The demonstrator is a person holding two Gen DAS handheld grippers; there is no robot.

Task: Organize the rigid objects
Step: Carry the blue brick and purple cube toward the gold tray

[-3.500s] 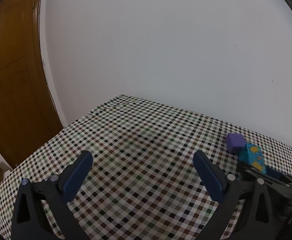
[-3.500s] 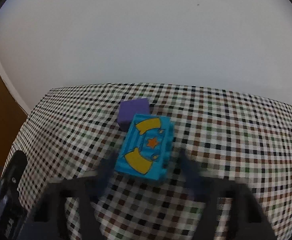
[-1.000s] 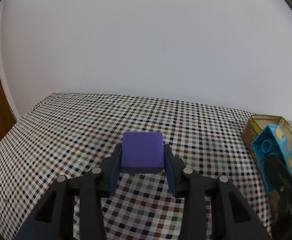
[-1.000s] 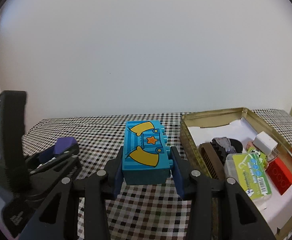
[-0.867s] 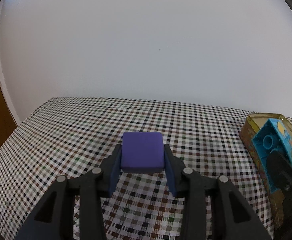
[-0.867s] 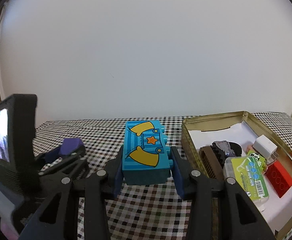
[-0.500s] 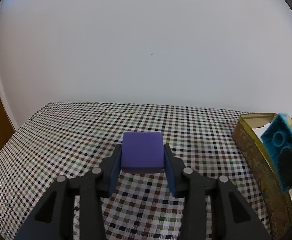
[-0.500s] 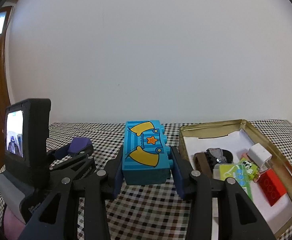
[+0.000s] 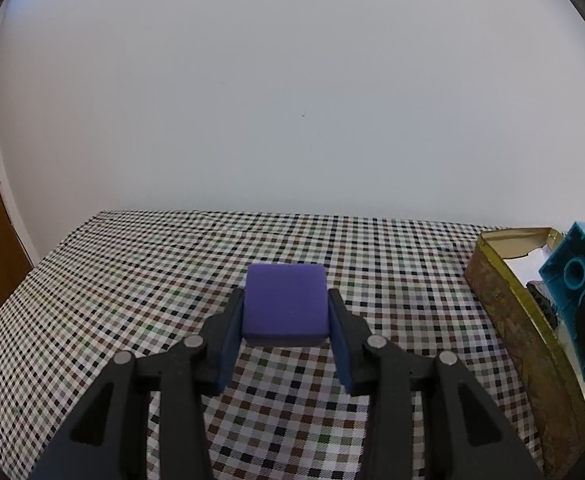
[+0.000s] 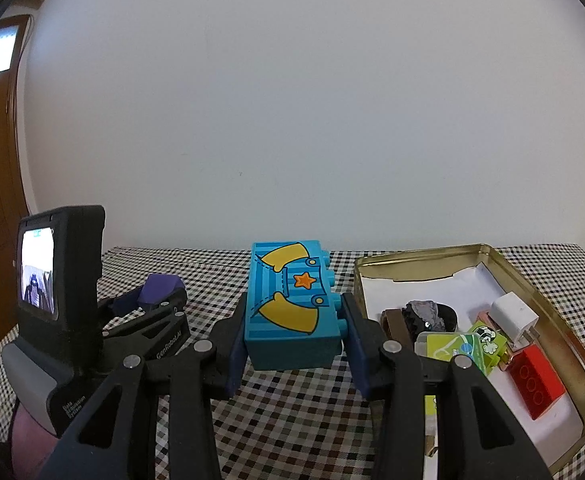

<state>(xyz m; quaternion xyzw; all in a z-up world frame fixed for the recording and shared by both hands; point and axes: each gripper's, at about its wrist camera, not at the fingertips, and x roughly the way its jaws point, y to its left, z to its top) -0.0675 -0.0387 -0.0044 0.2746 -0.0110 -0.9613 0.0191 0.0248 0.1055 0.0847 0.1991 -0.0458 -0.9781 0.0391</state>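
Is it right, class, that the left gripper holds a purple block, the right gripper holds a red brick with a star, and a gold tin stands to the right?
Not quite. The brick in the right gripper is blue, not red, as the right wrist view shows. The rest stands: the left gripper holds the purple block, and the gold tin stands to the right.

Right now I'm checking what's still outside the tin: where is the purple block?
The purple block is clamped in the left gripper, held above the checkered tablecloth, left of the gold tin and the right gripper's blue brick.
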